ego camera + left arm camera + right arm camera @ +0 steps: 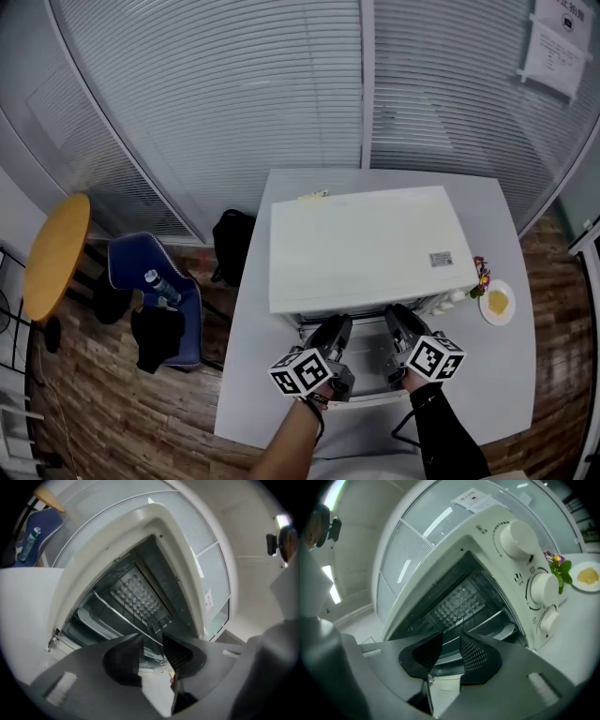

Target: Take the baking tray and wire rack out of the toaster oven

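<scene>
Head view: the white boxy toaster oven [366, 246] sits mid-way on the square pale-grey table [251, 375], its door dropped toward the near edge. The left gripper [337, 326] and right gripper [396, 317] hover at its mouth.

Left gripper view: the jaws are spread and empty. The shiny wire rack [123, 613] lies inside, above the grey metal baking tray [90, 622].

Right gripper view: the jaws stand narrowly parted and hold nothing. To pull well, level both grippers, straddle the rack's front bar evenly and draw it straight out.

White table [251, 375], toaster oven [366, 246], small plate [485, 315]
</scene>
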Demonstrator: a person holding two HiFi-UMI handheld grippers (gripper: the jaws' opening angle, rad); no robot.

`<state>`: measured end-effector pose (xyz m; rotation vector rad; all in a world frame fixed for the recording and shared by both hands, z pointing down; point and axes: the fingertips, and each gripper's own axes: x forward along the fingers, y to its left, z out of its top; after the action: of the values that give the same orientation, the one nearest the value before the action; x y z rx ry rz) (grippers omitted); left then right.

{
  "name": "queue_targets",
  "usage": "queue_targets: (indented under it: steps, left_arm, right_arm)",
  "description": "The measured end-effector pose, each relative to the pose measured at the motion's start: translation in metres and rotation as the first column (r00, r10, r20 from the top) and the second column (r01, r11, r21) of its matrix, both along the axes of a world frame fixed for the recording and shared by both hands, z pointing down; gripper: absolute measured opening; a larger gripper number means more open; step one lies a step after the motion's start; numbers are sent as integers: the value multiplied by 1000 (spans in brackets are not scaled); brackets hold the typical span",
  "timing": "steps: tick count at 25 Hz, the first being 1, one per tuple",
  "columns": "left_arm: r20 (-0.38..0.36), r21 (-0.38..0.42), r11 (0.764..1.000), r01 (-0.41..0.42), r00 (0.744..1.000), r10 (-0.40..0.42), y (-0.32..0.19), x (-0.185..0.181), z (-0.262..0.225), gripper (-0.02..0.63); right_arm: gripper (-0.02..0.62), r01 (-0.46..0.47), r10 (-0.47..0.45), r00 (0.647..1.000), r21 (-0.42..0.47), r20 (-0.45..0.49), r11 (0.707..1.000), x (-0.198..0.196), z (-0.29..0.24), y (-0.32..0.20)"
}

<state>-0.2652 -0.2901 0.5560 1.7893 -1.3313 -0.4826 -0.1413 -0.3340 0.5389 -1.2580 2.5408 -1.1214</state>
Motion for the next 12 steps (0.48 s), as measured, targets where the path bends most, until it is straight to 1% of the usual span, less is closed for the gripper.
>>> queue_targets:
  steps: [3,5,8,9,12]
  left_arm:
    - [-93,-26,999,28,995,-30,-6,-3,10,176]
    - [-178,-41,998,38,983,-45,-10,3,16,176]
    - [-306,-45,997,68,949,-78,-18,6,18,179]
    - [-343,-43,996,81,935,-91,-21,6,18,193]
    - [-437,-39,991,131,889,-135,-30,-1,17,193]
  right_arm:
    - [92,-24,29,996,-63,79,998,-2,12,-8]
    - [92,-26,40,991,-105,129,994,-2,17,-9]
    - [92,-42,73,976,-151,207,988,-1,21,-15]
    - [92,-47,84,969,-161,233,986,0,22,-18]
    - [92,-55,109,947,-183,303,982,-2,21,-23]
